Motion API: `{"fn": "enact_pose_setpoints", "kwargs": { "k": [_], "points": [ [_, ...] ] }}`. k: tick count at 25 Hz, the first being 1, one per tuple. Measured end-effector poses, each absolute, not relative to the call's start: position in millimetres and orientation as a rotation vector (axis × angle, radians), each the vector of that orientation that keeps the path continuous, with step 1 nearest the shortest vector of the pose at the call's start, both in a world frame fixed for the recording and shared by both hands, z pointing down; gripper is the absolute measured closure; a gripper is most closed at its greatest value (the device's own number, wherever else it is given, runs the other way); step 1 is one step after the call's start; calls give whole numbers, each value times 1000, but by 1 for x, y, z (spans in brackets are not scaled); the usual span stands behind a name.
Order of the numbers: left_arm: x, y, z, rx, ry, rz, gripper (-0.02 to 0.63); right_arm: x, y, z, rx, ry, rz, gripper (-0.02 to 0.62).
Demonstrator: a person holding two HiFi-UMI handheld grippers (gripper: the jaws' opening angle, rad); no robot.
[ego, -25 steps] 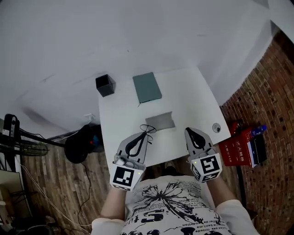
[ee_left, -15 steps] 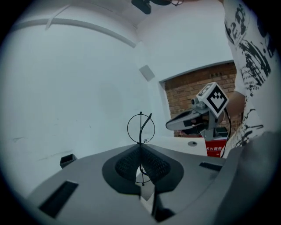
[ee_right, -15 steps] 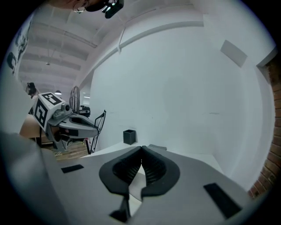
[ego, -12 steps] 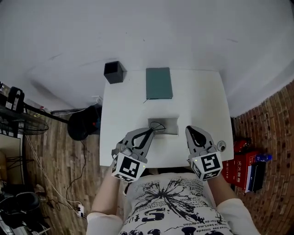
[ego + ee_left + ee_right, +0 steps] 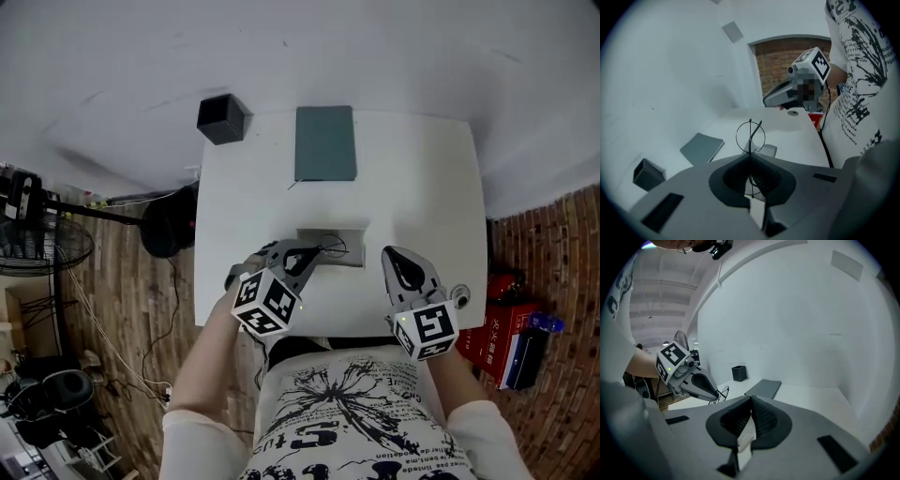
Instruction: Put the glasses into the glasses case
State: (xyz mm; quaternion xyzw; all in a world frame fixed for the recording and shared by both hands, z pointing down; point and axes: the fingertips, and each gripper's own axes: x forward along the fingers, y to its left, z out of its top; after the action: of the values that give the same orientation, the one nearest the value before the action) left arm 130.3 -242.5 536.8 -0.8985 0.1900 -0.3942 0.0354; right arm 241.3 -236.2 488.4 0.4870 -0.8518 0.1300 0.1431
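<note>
Thin black wire-rimmed glasses [image 5: 324, 249] hang from the tips of my left gripper [image 5: 305, 255], which is shut on them. They hover just over a small grey pad [image 5: 342, 236] near the table's front. In the left gripper view one round lens rim [image 5: 750, 136] stands above the closed jaws. The dark green flat glasses case [image 5: 325, 142] lies closed at the far middle of the white table [image 5: 412, 187], well beyond both grippers. My right gripper [image 5: 401, 267] is at the front right, shut and holding nothing. It points along the table toward the case [image 5: 763, 387].
A black cube-shaped box [image 5: 222, 118] sits at the table's far left corner. A small round metal object [image 5: 458, 293] lies by the front right edge. Below are a wooden floor, a fan stand [image 5: 47, 248] at the left and red boxes [image 5: 502, 328] at the right.
My left gripper has turned and carried the glasses a little right, over the grey pad. The right gripper has held its place. The head camera has shifted.
</note>
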Motion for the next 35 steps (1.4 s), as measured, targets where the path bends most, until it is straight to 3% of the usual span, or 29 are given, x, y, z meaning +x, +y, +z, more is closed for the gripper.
{"fn": "enact_pose_setpoints", "kwargs": {
  "k": [15, 30, 35],
  "points": [
    [145, -246, 628, -2561, 5, -1744, 592, 272, -262, 527, 1428, -2387, 489, 580],
    [160, -238, 648, -2585, -78, -1777, 583, 281, -262, 543, 1437, -2340, 564, 580],
    [165, -247, 629, -2668, 8, -1687, 538, 279, -265, 538, 1431, -2343, 546, 580]
  ]
}}
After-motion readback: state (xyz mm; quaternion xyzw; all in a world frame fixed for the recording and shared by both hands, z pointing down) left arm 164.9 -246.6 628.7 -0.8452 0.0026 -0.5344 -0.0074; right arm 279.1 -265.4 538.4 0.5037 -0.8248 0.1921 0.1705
